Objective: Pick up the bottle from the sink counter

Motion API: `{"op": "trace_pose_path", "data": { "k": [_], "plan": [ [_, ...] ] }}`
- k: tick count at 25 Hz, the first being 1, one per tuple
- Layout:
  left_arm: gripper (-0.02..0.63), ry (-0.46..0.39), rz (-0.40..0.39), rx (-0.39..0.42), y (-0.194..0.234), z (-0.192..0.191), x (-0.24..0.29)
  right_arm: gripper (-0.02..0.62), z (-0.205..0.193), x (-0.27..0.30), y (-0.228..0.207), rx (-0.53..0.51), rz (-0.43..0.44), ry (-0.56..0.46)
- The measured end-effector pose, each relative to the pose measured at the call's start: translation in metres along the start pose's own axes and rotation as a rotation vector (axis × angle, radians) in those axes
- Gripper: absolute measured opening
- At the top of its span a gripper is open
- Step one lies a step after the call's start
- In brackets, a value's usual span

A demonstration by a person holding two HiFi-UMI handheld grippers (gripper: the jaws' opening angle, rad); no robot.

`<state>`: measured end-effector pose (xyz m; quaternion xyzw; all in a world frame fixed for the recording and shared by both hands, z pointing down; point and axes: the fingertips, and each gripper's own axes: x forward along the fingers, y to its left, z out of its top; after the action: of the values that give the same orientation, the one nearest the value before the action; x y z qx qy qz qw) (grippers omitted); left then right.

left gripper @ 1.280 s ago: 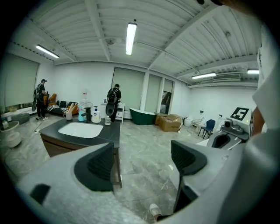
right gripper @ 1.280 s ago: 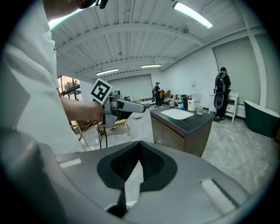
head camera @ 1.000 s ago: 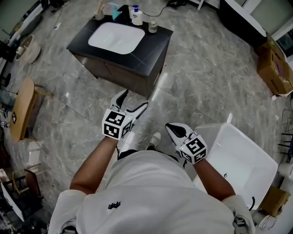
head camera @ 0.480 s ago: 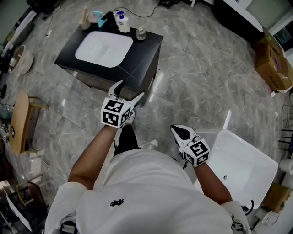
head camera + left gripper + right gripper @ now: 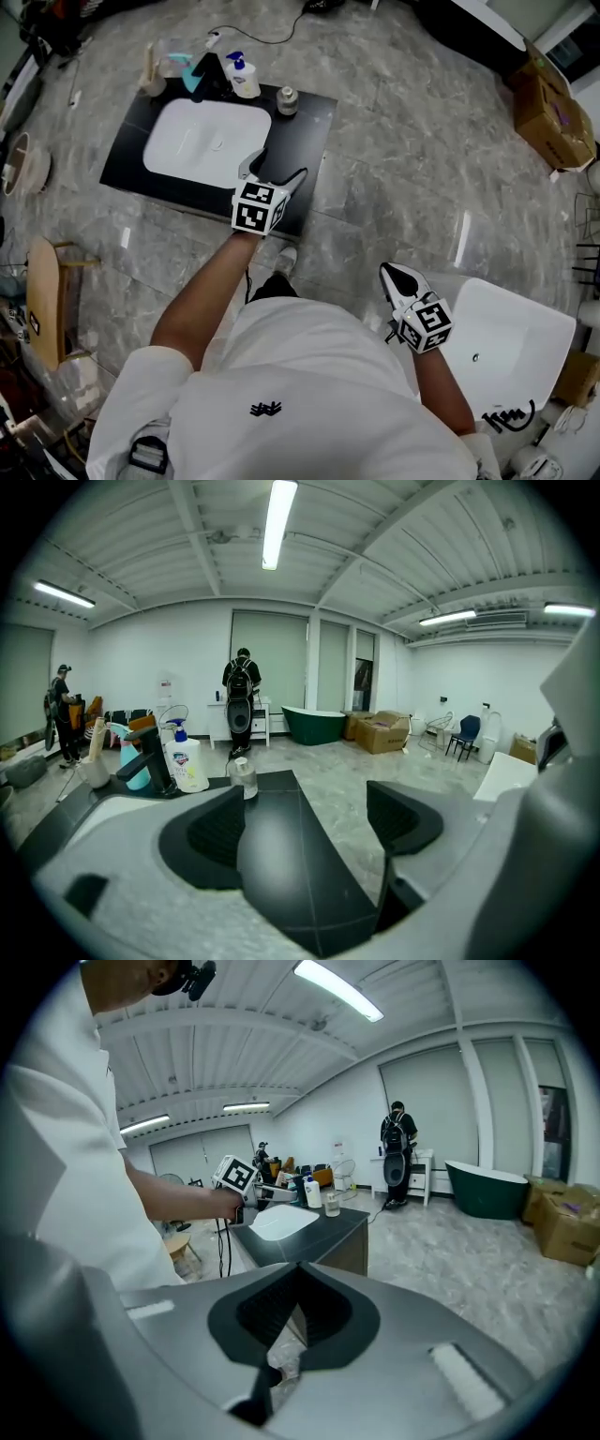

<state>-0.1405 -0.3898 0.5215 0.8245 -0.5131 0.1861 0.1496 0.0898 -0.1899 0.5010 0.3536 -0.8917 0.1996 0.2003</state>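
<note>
The black sink counter (image 5: pixel 305 141) holds a white basin (image 5: pixel 206 142). Along its back edge stand a white pump bottle (image 5: pixel 246 77), a small clear capped bottle (image 5: pixel 288 99) and a teal spray bottle (image 5: pixel 192 70). My left gripper (image 5: pixel 277 166) is open over the counter's front right part, well short of the bottles. In the left gripper view the small clear bottle (image 5: pixel 243 777) stands ahead, just left of the gap between the jaws, with the pump bottle (image 5: pixel 187 761) further left by the black faucet (image 5: pixel 155 761). My right gripper (image 5: pixel 398 275) is shut and empty, low by my side.
A white bathtub (image 5: pixel 511 347) lies at the right behind my right gripper. Cardboard boxes (image 5: pixel 548 108) stand at the far right, a wooden stool (image 5: pixel 42 291) at the left. A cable (image 5: pixel 258 37) runs on the floor behind the counter. People (image 5: pixel 242 700) stand far back.
I have stepped up to the sink counter. The left gripper has moved forward from over the floor to over the counter's front right part. The right gripper stays low and shut.
</note>
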Motion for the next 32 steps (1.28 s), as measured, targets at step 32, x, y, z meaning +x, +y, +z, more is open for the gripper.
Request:
{"op": "trace_pose_path", "data": {
  "k": [32],
  "plan": [
    [0.446,0.118,-0.024,0.003,0.167,-0.022,0.278,0.011,0.015,0.067,-0.045,0.234,-0.361,0.137]
  ]
}}
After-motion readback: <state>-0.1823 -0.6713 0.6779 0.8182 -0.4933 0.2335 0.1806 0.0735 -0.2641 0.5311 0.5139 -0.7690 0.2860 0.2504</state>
